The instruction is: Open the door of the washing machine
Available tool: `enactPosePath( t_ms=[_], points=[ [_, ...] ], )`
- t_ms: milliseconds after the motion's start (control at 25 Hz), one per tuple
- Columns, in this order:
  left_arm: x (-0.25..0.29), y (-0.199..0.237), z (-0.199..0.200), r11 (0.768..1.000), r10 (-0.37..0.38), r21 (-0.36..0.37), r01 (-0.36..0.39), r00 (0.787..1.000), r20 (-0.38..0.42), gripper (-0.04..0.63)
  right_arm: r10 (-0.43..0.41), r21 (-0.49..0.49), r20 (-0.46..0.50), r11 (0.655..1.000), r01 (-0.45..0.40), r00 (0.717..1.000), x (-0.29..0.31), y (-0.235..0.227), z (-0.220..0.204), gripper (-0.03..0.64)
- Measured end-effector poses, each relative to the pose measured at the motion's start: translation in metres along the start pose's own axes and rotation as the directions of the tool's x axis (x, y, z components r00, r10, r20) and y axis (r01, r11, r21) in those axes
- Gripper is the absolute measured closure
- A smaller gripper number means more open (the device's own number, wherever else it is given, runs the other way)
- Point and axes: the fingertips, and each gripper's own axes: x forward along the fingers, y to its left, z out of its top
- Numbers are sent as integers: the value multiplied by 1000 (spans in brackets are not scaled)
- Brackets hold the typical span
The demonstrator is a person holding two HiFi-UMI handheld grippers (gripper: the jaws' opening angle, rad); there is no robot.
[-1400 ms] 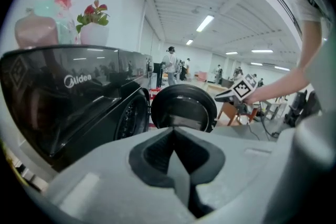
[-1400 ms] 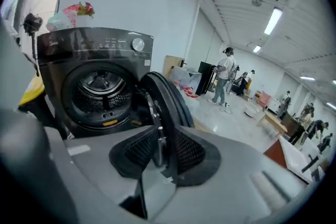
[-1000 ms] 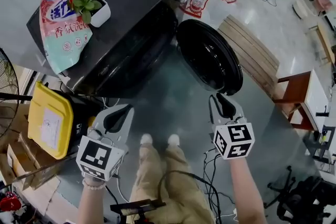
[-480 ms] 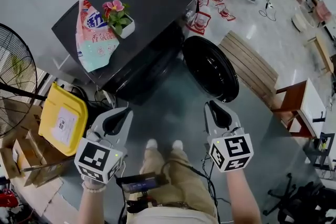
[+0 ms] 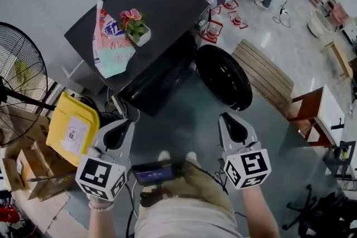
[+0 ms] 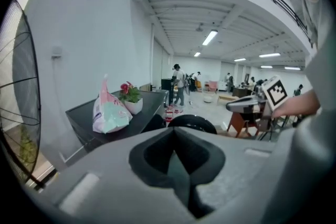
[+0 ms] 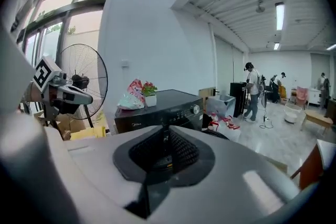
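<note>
Since the earlier frame both grippers have risen and drawn back. The boxy, matte-black washing machine (image 5: 150,14) now sits farther off, at 12 o'clock. Its round, glossy black door (image 5: 223,78) stands swung open at 1 o'clock. Left gripper (image 5: 120,125) — jaws pressed together, empty. Right gripper (image 5: 230,120) — jaws closing, nothing between them.

A big open workshop hall: strip lights (image 7: 279,16), standing fan (image 5: 19,83), shiny floor (image 5: 290,36).

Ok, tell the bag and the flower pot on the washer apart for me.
The bag is pink and teal with print; the pot is plain white. The bag is soft and bigger; the pot is small, rigid and holds pink flowers. Both sit side by side on the washer top.
</note>
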Motion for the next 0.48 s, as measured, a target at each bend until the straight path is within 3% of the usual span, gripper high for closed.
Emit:
enactPosePath(
  t_ms=[480],
  points=[
    [-8,2,9,1000,0,-2,0,1000,31,601,15,-49,0,999,-15,1000,-10,9,20,603]
  ],
)
